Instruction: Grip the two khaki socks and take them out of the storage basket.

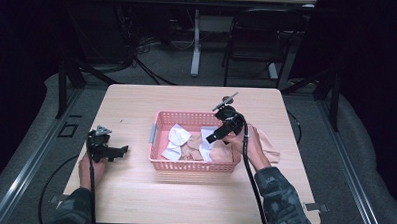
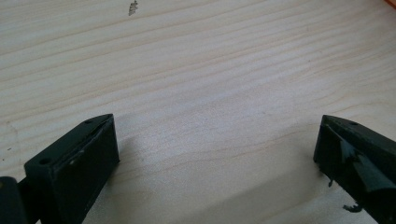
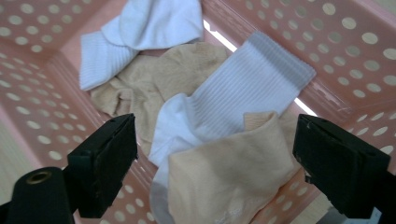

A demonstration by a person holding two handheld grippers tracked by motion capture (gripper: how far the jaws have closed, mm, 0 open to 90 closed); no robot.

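A pink perforated basket (image 1: 192,166) stands in the middle of the wooden table (image 1: 133,195) and holds white socks (image 1: 178,136) and beige socks (image 1: 191,152). My right gripper (image 1: 216,137) hangs over the basket's right end, pointing down into it. In the right gripper view its jaws (image 3: 212,135) stand open and wide apart. A beige sock (image 3: 229,177) lies between and below them on a ribbed white sock (image 3: 252,88), and neither pad touches it. My left gripper (image 1: 116,151) rests on the table left of the basket, open (image 2: 215,135) over bare wood.
Another beige sock (image 1: 268,144) lies on the table just right of the basket, behind my right hand. A second white sock (image 3: 140,28) and more beige cloth (image 3: 154,79) fill the basket's far end. A dark chair (image 1: 256,39) stands beyond the table.
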